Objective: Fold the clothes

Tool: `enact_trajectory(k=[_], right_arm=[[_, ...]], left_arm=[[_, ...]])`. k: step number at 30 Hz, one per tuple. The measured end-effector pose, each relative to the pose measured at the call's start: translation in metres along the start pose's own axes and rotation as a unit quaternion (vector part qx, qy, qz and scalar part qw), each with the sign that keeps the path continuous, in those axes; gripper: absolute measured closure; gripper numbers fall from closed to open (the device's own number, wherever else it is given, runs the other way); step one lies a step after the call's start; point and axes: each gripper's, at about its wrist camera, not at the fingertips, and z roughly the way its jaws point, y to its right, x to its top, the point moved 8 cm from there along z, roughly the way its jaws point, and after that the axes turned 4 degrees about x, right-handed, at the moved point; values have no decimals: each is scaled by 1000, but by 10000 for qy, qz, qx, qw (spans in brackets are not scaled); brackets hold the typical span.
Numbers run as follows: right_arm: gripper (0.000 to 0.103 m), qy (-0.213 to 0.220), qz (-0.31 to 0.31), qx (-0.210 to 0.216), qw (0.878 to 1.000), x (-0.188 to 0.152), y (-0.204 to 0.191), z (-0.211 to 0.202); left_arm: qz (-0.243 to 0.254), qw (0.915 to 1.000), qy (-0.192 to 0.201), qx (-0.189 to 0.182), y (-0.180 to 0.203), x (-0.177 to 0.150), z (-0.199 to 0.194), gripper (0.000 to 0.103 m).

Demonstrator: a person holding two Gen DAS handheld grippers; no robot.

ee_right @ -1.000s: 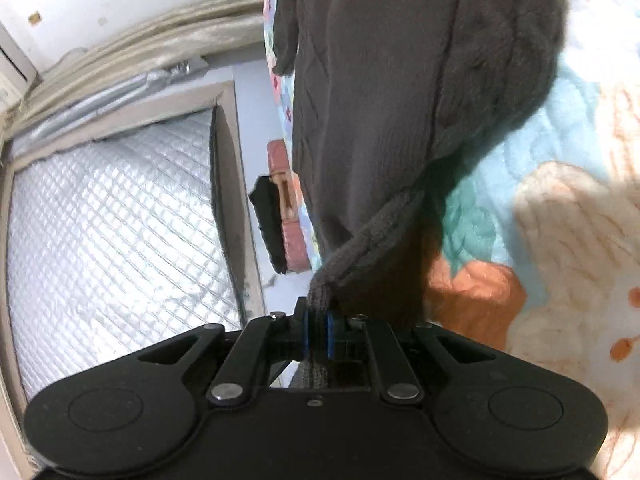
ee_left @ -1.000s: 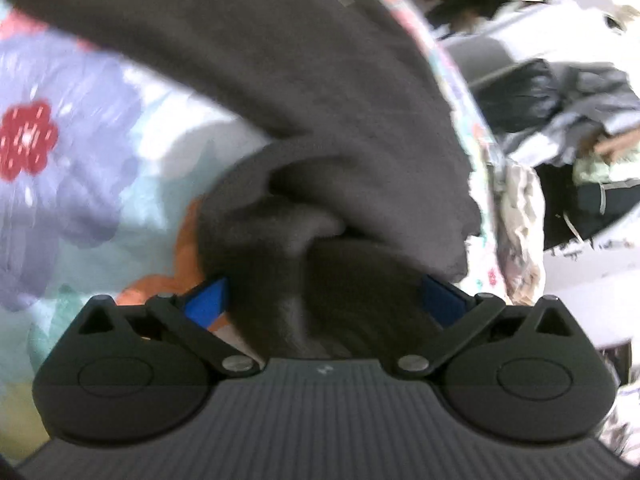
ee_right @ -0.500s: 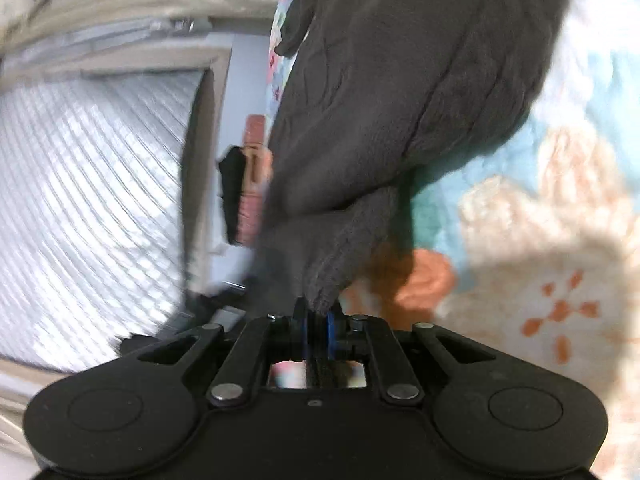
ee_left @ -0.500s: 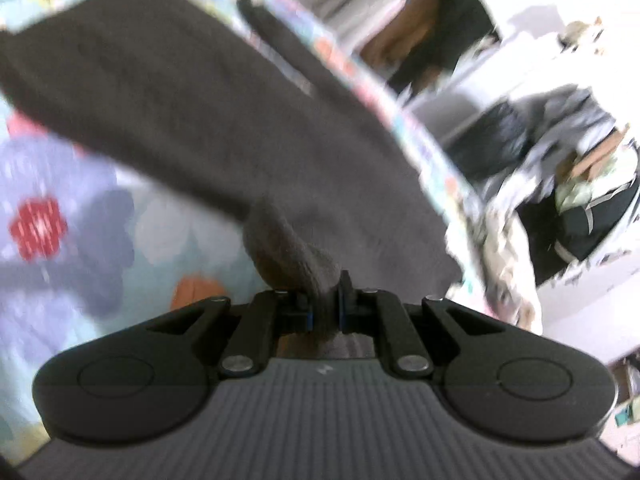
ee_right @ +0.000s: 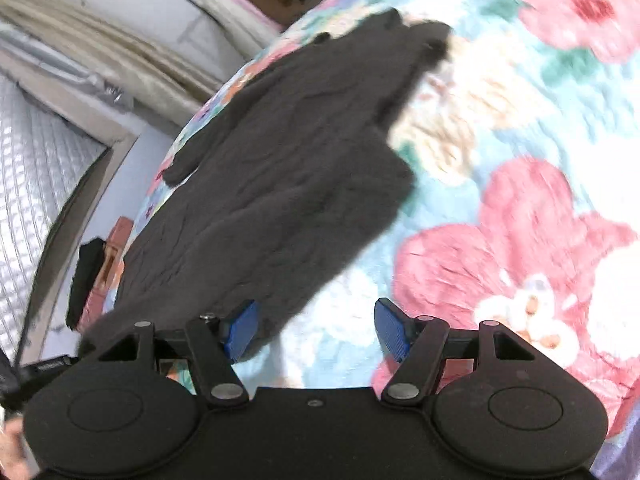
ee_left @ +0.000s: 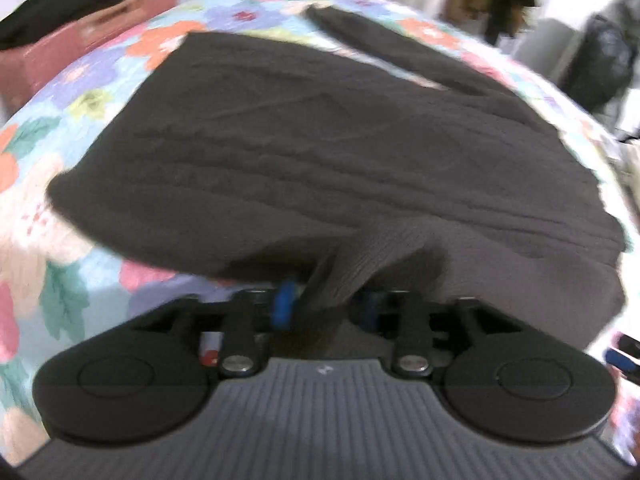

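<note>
A dark grey knitted sweater (ee_left: 320,148) lies spread on the floral bedspread (ee_left: 60,184), one sleeve (ee_left: 392,44) stretching toward the far edge. My left gripper (ee_left: 328,306) is low over the sweater's near hem. Its jaws are opening, and a ribbed fold of the hem (ee_left: 360,260) still hangs loosely between the blue pads. In the right wrist view the sweater (ee_right: 288,184) runs away toward the upper left. My right gripper (ee_right: 316,330) is opening wide. Only the bedspread (ee_right: 520,220) shows between its fingertips, and the sweater's edge lies by the left pad (ee_right: 240,328).
A pink box (ee_left: 92,32) with dark cloth on it stands beyond the bed's far left corner. Dark bags and clothes (ee_left: 600,60) pile up at the right. A quilted silver panel (ee_right: 36,184) and a wall flank the bed in the right wrist view.
Both grippers were shut on the sweater's hem half a second ago. Both now stand apart: the right has let go entirely, and the left keeps a loose fold between its pads. The sweater has dropped flat.
</note>
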Motion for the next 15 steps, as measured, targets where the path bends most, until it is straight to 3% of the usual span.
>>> enact_trajectory(k=[4, 6, 8, 11, 12, 15], right_arm=[[34, 228, 17, 136, 9996, 7, 6, 7], [33, 284, -97, 105, 9995, 12, 5, 14], [33, 294, -288, 58, 9991, 17, 3, 19], [33, 301, -589, 14, 9978, 22, 1, 24], [38, 309, -682, 9, 9972, 23, 1, 26], [89, 274, -927, 20, 9953, 27, 1, 30]], left_arm=[[347, 9989, 247, -188, 8, -8, -21, 55], [573, 9969, 336, -420, 18, -13, -37, 44], [1012, 9935, 282, -446, 37, -27, -49, 19], [2344, 9714, 132, -358, 83, -61, -51, 17], [2713, 9619, 16, -337, 96, -73, -45, 17], [3071, 9506, -462, -44, 105, -91, -10, 18]])
